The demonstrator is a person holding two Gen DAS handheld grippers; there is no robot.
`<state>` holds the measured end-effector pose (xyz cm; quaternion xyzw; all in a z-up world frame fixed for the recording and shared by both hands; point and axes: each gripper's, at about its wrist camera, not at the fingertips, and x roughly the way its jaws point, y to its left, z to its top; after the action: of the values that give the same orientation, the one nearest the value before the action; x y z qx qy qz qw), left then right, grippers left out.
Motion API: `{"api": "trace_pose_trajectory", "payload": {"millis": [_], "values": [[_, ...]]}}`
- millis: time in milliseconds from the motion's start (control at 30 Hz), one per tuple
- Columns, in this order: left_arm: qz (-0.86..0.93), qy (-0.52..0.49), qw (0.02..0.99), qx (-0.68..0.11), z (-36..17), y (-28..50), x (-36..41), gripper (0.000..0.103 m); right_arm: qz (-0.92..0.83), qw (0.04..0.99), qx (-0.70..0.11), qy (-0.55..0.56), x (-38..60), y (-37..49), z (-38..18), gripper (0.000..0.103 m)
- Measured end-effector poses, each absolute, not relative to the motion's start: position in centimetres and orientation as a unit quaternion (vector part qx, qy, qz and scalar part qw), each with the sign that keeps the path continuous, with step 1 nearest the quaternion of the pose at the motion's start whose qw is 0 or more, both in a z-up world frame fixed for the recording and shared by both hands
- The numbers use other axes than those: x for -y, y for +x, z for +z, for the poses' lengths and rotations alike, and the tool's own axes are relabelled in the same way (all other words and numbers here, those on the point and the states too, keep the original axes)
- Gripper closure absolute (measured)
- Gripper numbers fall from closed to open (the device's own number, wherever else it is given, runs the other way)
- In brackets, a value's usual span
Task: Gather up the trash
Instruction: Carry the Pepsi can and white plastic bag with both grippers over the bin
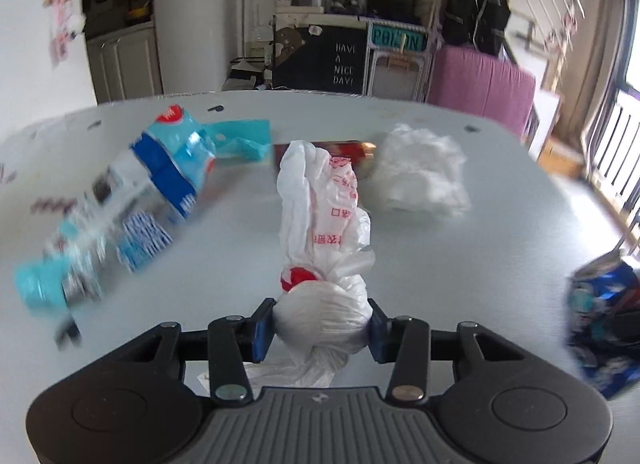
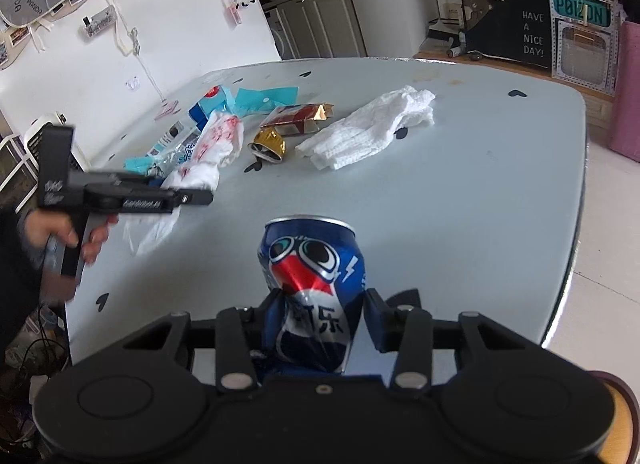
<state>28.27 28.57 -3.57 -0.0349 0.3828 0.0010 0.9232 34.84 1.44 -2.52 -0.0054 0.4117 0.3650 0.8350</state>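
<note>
Two grips engaged: left gripper (image 1: 320, 330) pinching knotted plastic bag (image 1: 320, 232), soft, light, slippery, beside dented Pepsi can (image 2: 314, 284); right gripper (image 2: 320, 316) clamping can mid-body, thin-walled, crushable.

Thin crinkled plastic bag (image 1: 320, 200); glossy dented metal can (image 2: 314, 288); soft textured paper towel (image 2: 360, 132); smooth matt table (image 2: 460, 192).

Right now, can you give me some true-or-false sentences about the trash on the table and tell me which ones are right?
1. The left gripper squeezes a knotted white plastic bag. True.
2. The right gripper holds a green glass bottle. False: it grips a dented blue soda can.
3. A crumpled white paper towel lies on the pale grey table. True.
4. The paper towel sits on top of the can. False: they are apart.
</note>
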Motion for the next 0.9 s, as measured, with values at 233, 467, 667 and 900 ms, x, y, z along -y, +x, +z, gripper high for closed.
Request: {"api": "trace_pose_trajectory", "payload": {"millis": [233,467,667,900], "values": [[-0.044,-0.090,0.925,-0.368,-3.8,23.3,-21.7,0.057,0.350,0.842,-0.409,0.028,-0.5,33.2,-2.8,0.060],[-0.067,-0.076,0.923,-0.371,-5.0,22.9,-17.5,0.057,0.335,0.839,-0.418,0.092,0.3,32.0,-3.6,0.060],[-0.060,-0.037,0.927,-0.369,-5.2,23.4,-16.7,0.057,0.313,0.840,-0.427,0.117,0.8,31.5,-4.5,0.060],[-0.058,-0.028,0.929,-0.365,-5.3,23.3,-16.6,0.058,0.288,0.853,-0.418,0.120,0.1,30.9,-4.9,0.058]]}}
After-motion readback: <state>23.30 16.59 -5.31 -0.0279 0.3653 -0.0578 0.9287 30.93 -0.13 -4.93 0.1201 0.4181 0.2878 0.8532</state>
